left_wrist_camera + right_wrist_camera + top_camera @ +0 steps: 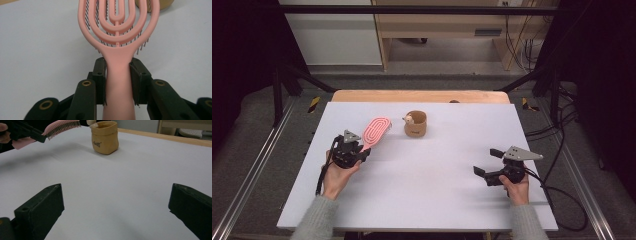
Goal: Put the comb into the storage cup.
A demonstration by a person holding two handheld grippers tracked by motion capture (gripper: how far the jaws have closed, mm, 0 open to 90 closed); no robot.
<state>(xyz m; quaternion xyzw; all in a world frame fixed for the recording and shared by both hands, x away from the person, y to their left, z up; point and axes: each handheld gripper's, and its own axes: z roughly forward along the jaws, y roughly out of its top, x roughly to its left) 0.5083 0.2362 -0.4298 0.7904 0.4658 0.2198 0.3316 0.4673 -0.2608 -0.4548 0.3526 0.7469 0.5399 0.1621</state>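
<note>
A pink hairbrush [376, 130] with a looped, vented head is held off the white table [422, 195] by its handle. My left gripper [362, 149] is shut on that handle [118, 82], both black pads pressed against its sides. The brush head [117, 20] points toward a small tan pouch [415, 123] standing upright at the table's middle back. In the right gripper view the hairbrush [61, 126] hangs bristles down, left of the tan pouch [104, 137]. My right gripper [488, 162] rests low at the table's right, open, with nothing between its jaws.
A small object pokes out of the pouch's top at its left rim [408, 119]. A wooden strip [419, 96] runs along the table's far edge. Black frame bars and cables stand around the table.
</note>
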